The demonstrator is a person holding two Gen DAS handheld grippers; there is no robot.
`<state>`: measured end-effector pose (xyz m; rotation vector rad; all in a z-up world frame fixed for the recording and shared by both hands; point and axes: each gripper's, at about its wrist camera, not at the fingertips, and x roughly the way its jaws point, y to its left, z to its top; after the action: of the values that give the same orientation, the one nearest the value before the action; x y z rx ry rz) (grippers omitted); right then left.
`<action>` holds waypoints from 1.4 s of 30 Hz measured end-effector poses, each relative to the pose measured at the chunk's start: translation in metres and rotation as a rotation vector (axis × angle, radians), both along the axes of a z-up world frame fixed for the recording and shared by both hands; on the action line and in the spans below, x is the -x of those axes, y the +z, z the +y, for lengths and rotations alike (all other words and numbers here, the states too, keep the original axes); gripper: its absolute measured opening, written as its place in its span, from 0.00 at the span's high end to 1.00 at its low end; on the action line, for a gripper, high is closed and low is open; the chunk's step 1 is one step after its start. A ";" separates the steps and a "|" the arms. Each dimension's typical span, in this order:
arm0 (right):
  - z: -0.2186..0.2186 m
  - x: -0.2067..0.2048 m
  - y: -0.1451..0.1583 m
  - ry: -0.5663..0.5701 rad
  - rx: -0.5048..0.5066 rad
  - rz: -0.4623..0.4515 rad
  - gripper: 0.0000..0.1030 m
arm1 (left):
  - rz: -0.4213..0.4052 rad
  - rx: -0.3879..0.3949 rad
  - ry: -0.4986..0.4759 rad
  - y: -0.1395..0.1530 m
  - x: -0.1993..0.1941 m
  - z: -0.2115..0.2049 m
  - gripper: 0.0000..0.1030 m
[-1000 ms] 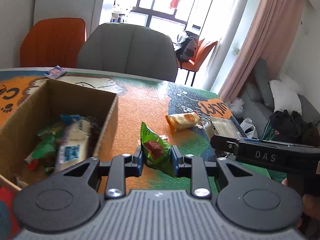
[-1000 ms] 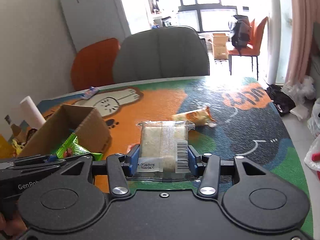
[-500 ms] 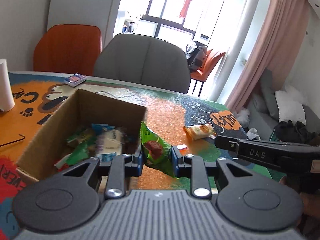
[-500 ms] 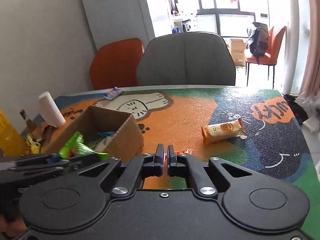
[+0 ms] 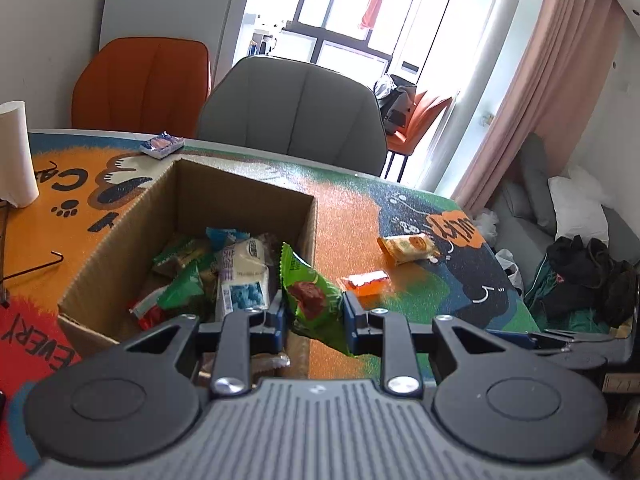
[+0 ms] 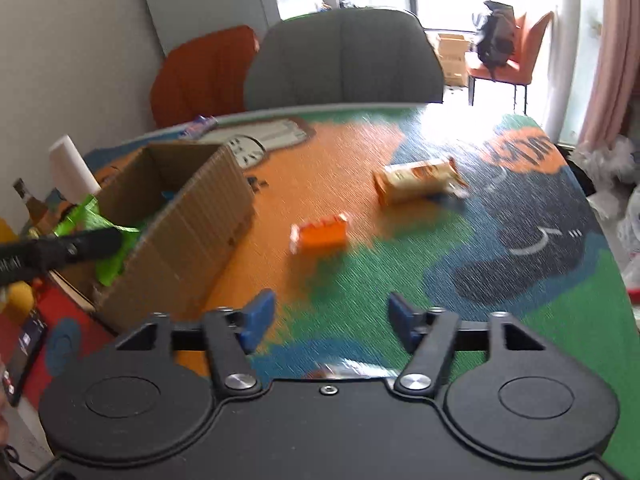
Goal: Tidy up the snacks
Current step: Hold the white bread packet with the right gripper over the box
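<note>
The left gripper (image 5: 313, 316), clamped on a green snack packet (image 5: 308, 292), hung over the right wall of the cardboard box (image 5: 308, 216), while the right gripper (image 6: 332, 320), spread wide and empty, faced the orange packet (image 6: 320, 234) straight ahead on the table (image 6: 500, 308).

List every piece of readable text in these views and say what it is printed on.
"EVERY": upside down on the red patch of the colourful printed table mat.
Orange speech-bubble lettering on the mat: upside down, not legible.
White-and-blue snack packet in the brown cardboard box: print too small.
Green snack packet: unreadable.
</note>
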<state>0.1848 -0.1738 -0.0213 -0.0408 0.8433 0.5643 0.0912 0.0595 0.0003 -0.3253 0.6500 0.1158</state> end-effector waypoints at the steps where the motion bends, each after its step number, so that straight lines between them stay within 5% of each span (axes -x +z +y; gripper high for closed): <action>1: -0.002 0.001 -0.003 -0.003 0.003 0.008 0.28 | 0.001 -0.003 -0.004 -0.001 0.001 -0.001 0.74; 13: -0.004 0.021 -0.040 -0.008 0.069 0.084 0.26 | 0.006 -0.016 -0.042 -0.008 0.011 -0.014 0.74; 15: -0.003 0.021 -0.046 -0.014 0.083 0.094 0.32 | 0.005 -0.017 -0.044 -0.009 0.012 -0.014 0.74; 17: -0.002 0.020 -0.050 -0.025 0.098 0.095 0.49 | 0.003 -0.016 -0.043 -0.009 0.014 -0.014 0.74; 23: -0.005 0.023 -0.050 -0.021 0.097 0.065 0.56 | -0.005 -0.014 -0.036 -0.009 0.018 -0.014 0.74; 42: 0.009 0.016 0.023 0.021 -0.035 -0.089 0.57 | -0.065 0.004 0.015 0.010 0.029 0.001 0.74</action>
<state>0.1685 -0.1653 0.0016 -0.0424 0.7475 0.5926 0.0627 0.0600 0.0105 -0.3363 0.5831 0.1179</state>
